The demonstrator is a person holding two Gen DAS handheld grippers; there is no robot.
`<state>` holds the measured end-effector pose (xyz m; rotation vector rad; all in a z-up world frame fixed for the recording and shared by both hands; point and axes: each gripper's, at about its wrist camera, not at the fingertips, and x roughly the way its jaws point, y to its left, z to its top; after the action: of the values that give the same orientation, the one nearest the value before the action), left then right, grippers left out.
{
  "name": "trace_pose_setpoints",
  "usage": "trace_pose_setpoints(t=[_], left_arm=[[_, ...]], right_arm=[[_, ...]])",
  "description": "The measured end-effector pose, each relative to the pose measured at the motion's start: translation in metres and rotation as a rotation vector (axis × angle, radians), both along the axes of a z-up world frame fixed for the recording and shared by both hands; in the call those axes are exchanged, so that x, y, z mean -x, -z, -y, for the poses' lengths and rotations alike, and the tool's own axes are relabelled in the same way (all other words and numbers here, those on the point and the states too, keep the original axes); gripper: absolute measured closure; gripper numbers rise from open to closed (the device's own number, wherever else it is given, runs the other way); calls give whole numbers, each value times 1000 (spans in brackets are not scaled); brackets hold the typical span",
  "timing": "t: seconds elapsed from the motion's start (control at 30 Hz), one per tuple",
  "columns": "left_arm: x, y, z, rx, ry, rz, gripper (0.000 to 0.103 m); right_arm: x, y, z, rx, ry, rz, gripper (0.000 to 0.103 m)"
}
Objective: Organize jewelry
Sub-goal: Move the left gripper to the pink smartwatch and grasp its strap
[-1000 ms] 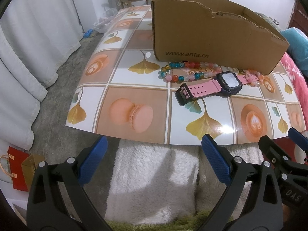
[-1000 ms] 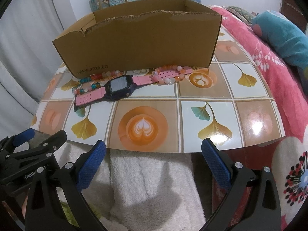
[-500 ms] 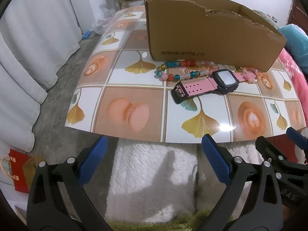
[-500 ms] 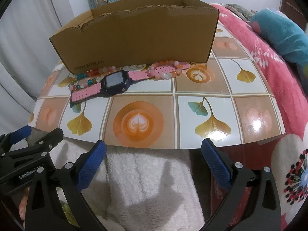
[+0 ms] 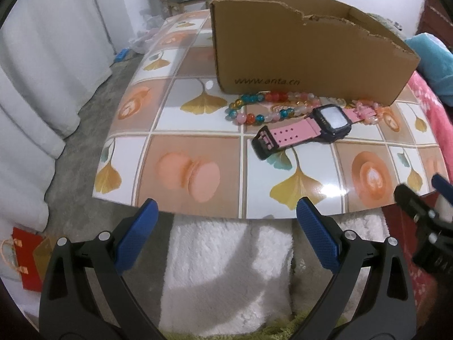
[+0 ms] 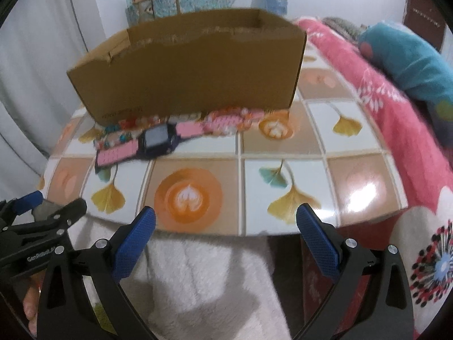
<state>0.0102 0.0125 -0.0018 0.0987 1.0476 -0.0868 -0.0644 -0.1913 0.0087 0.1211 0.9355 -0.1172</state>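
Cardboard box (image 5: 305,56) hides its contents; watch (image 5: 305,127) overlies blurred beads (image 5: 260,107). Left gripper (image 5: 226,238) and right gripper (image 6: 226,238) gape wide, empty.

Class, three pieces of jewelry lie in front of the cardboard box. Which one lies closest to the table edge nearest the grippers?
The pink watch, with its dark square face. It lies in front of the multicoloured bead bracelet and the pink bead bracelet, both nearer the box.

black two-finger grippers (image 5: 226,226), blue textured pads (image 5: 136,233), silver screws, white "genrobot" lettering.
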Motion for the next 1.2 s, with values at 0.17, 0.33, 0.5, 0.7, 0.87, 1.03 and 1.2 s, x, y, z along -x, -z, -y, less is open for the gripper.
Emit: trace_pose_setpoints(t=[0.17, 0.33, 0.5, 0.7, 0.87, 1.03, 1.2], left_arm=[[-8, -9, -4, 46, 59, 61, 8], [-18, -25, -14, 172, 93, 145, 8], [-37, -16, -3, 158, 134, 122, 8], [-36, 3, 9, 173, 197, 123, 8], [-37, 5, 17, 174, 258, 120, 30], [-43, 15, 29, 126, 332, 79, 47], [-44, 12, 39, 114, 375, 90, 53]], right_arm=[[-13, -14, 14, -5, -19, 54, 6], [-39, -22, 33, -62, -18, 69, 6], [-62, -14, 44, -197, -40, 44, 6], [-68, 1, 38, -297, -130, 13, 6], [-70, 11, 40, -403, -147, -18, 10], [-73, 14, 42, -419, -133, -33, 19], [-71, 13, 45, -420, -123, -27, 19]])
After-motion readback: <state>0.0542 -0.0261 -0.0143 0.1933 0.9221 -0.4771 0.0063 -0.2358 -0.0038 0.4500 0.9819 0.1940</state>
